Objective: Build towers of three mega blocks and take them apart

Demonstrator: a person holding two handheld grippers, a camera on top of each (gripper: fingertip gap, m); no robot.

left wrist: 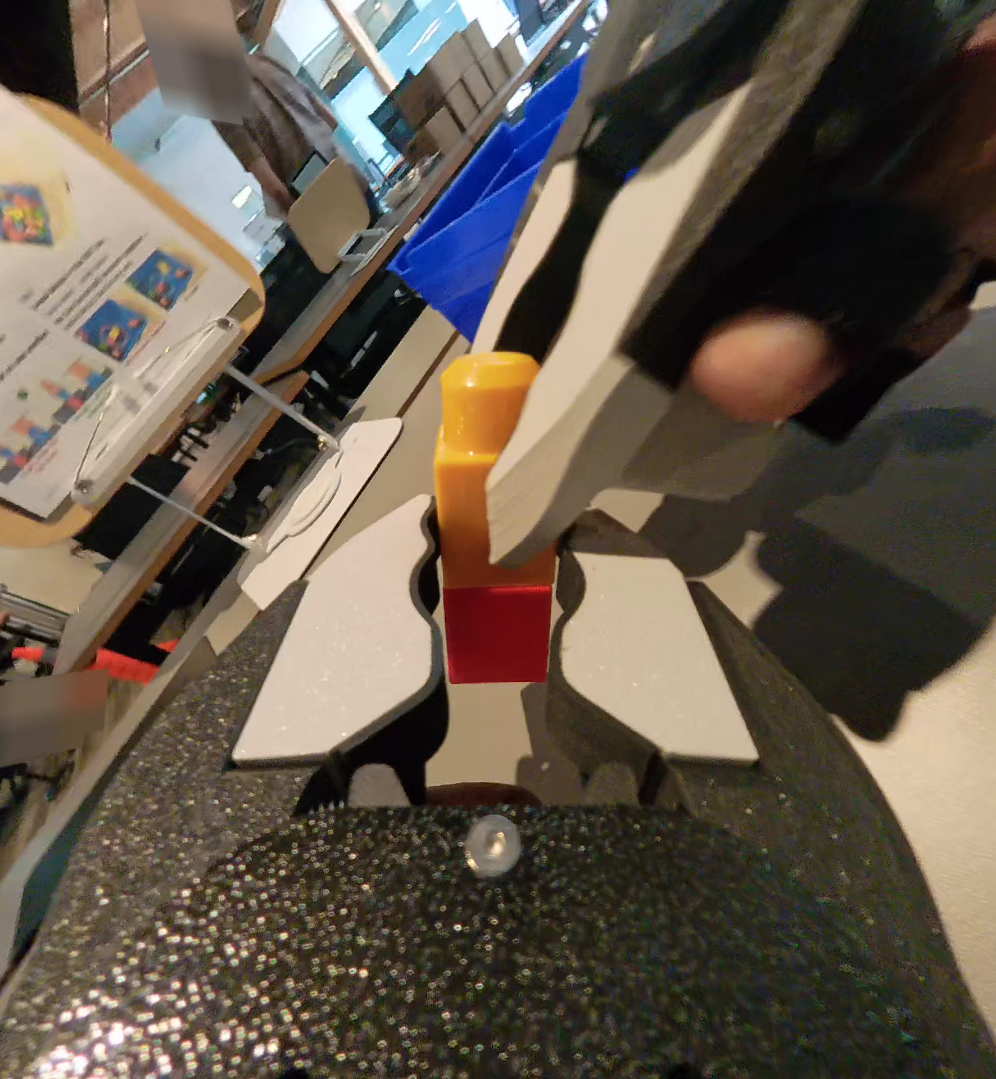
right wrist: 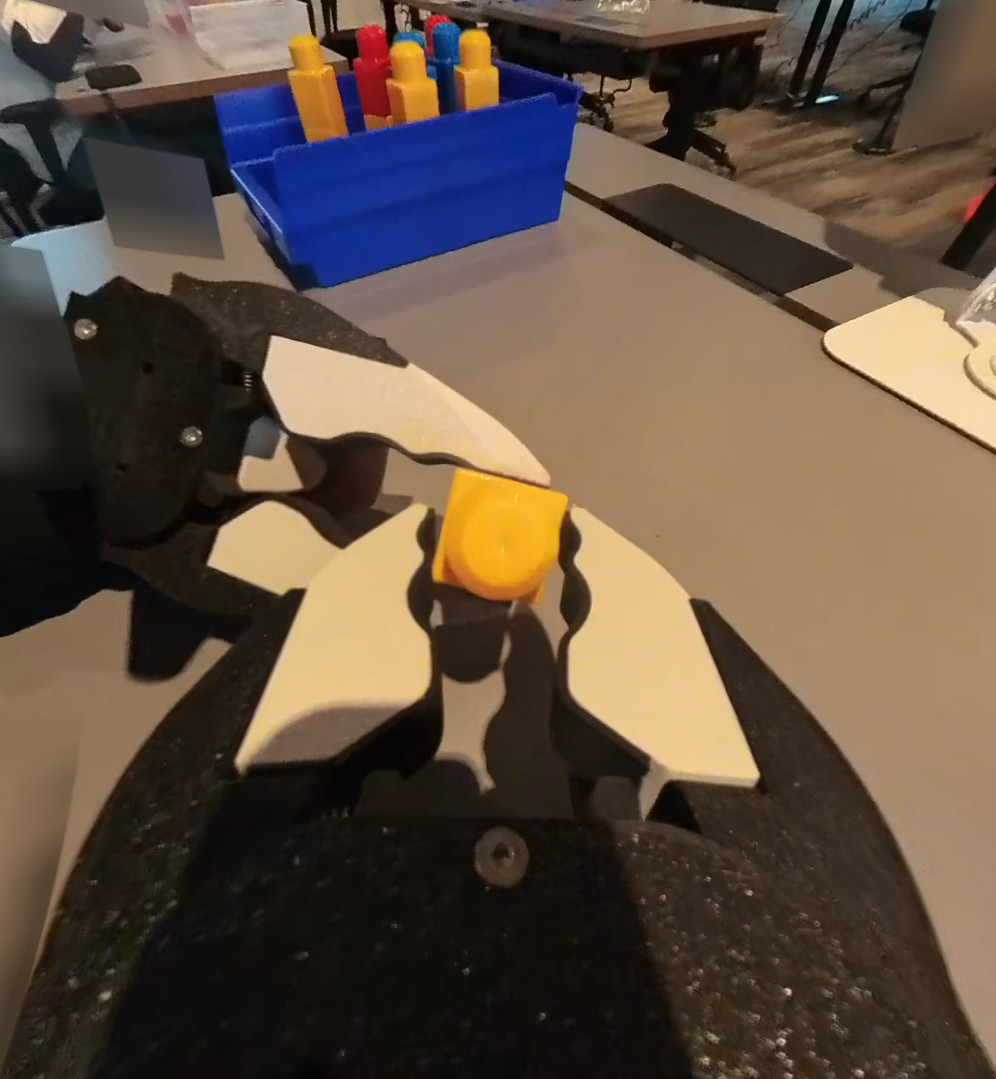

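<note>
A yellow block [left wrist: 472, 467] sits stacked on a red block [left wrist: 495, 633]. My left gripper [left wrist: 495, 525] is shut on this stack, its fingers pressed against the red block's sides. In the right wrist view I look down on the yellow block's stud [right wrist: 498, 546], and my right gripper [right wrist: 500, 514] is shut on the yellow block. The right gripper's finger [left wrist: 571, 444] comes in from the upper right across the yellow block. The left gripper's finger [right wrist: 402, 409] reaches in from the left just below it. The red block is hidden in the right wrist view.
A blue bin [right wrist: 402, 192] at the far side of the grey table [right wrist: 688, 438] holds several upright yellow, red and blue blocks [right wrist: 411, 82]. A white stand base [right wrist: 922, 373] with an instruction sheet [left wrist: 75, 292] is to the right, and a black pad [right wrist: 723, 239] lies beyond. My left and right fingertips are right by each other.
</note>
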